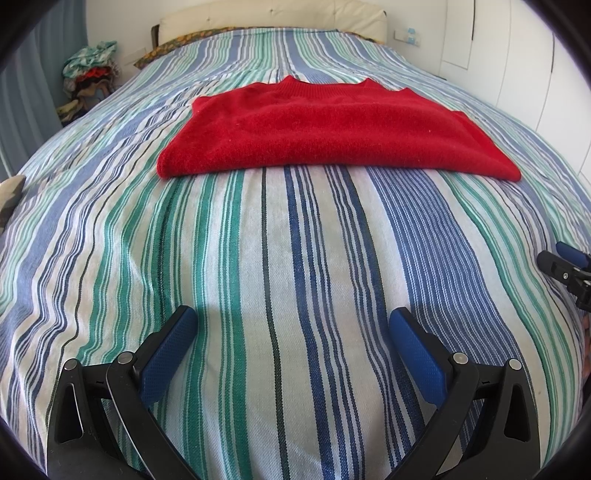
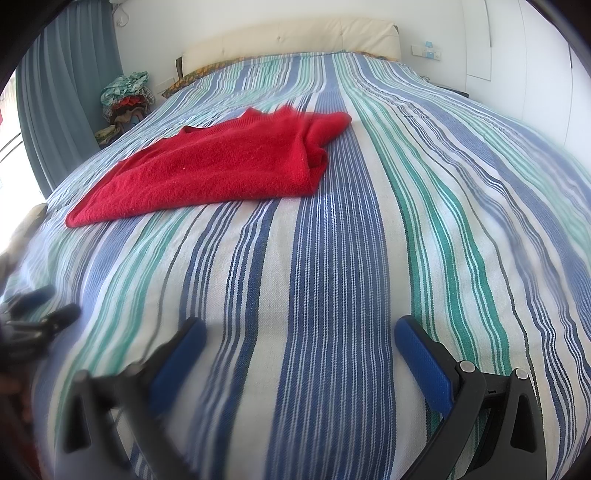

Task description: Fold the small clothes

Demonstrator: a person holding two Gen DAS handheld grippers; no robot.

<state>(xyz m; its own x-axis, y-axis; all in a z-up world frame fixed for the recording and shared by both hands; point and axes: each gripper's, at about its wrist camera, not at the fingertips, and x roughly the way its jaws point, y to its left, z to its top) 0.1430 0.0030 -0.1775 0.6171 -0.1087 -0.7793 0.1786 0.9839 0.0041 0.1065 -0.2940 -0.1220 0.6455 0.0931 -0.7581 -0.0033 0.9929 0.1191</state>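
A red knit sweater [image 1: 332, 129] lies folded flat on the striped bedspread [image 1: 295, 258], its neck toward the headboard. It also shows in the right wrist view [image 2: 221, 162], to the upper left. My left gripper [image 1: 293, 321] is open and empty, low over the bedspread, well short of the sweater's near edge. My right gripper [image 2: 301, 332] is open and empty, to the right of the sweater and nearer than it. The right gripper's tip shows at the right edge of the left wrist view [image 1: 565, 264]. The left gripper shows blurred at the left edge of the right wrist view [image 2: 33, 317].
A cream headboard [image 1: 273, 18] stands at the far end of the bed. A pile of mixed clothes [image 1: 90, 74] sits beside the bed at the far left. A blue-grey curtain [image 2: 70, 92] hangs on the left. White cupboard doors [image 1: 517, 55] line the right wall.
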